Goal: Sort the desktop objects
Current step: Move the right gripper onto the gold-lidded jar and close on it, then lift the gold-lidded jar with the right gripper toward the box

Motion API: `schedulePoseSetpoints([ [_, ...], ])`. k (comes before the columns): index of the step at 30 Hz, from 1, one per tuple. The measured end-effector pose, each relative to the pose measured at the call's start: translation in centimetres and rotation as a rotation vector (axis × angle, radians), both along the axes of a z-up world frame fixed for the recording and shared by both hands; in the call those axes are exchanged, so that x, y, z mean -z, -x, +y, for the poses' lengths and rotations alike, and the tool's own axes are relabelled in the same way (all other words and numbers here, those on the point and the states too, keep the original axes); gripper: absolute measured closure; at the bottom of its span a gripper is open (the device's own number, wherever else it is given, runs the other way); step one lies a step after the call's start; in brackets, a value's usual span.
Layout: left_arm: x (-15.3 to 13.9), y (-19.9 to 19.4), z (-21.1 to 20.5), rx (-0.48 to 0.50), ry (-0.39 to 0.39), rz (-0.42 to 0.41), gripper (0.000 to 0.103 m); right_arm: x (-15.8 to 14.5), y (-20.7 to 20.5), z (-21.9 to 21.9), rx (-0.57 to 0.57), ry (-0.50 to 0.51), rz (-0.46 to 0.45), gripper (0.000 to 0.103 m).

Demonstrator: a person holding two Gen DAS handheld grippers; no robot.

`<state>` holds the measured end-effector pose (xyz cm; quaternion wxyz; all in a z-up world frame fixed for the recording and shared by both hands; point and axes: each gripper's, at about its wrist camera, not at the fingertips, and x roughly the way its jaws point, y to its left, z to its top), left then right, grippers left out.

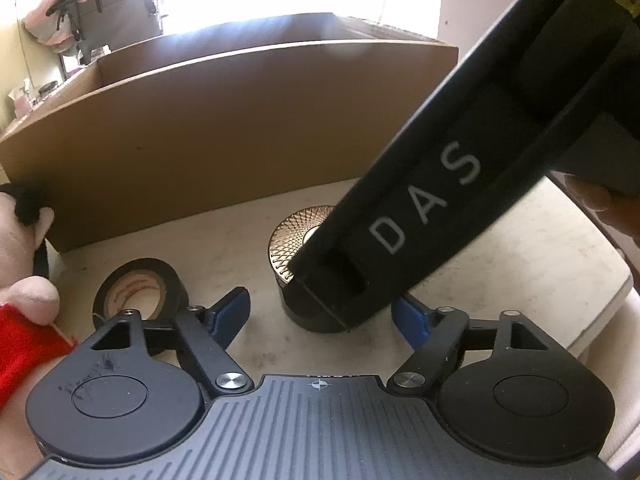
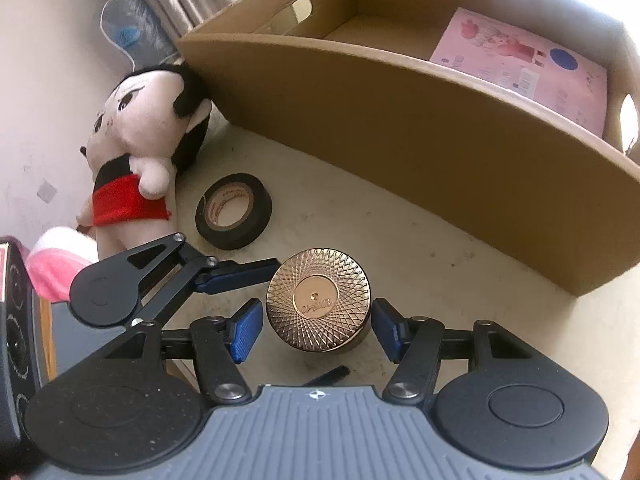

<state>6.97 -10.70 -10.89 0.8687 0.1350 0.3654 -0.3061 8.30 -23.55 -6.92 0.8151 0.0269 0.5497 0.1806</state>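
Noted a plush doll with black hair and a red cloth skirt (image 2: 132, 140) at the far left, its head next to the left corner of the box. Recorded a pink cloth (image 2: 60, 264) below the doll, at the frame edge.

Located a black roll of adhesive tape with a printed cardboard core (image 2: 234, 210) just right of the doll, lying flat on the pale, scuffed table (image 2: 440, 280), apart from the jar.

Observed the left gripper (image 1: 320, 312) reaching in from the left. Found its blue-padded fingers (image 1: 228, 312) released, one on either side of the jar, with bare table showing between the left pad and the jar wall. Saw the right-hand side of that gap covered by the other tool's black body.

Located the task item, a round dark jar with a gold engraved lid (image 2: 318, 300), upright on the table in front of the box's long wall, near the centre.

Observed the right gripper (image 2: 318, 328) angled down over the jar, its fingers (image 2: 248, 328) flanking the lid. Saw both pads at or just beside the lid's rim. Could not tell whether they clamped the jar or merely bracketed it.

Noted a short black stick (image 2: 328, 376) on the table below the jar.

Recorded an open brown cardboard box with cut-out handles (image 2: 400, 128) along the back and right. Found a pink printed card (image 2: 520, 64) lying flat inside, at its right end.
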Motion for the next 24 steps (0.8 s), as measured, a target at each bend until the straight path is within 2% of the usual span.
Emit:
schedulePoseSetpoints([
  [5,0.2,-0.3,-0.2,0.013,0.010,0.004,0.035,0.3,-0.5,0.5,-0.019,0.027,0.011,0.040],
  [24,0.0,-1.5,-0.6,0.006,0.047,0.003,0.046,0.9,-1.4,0.9,-0.029,0.053,0.029,0.039],
])
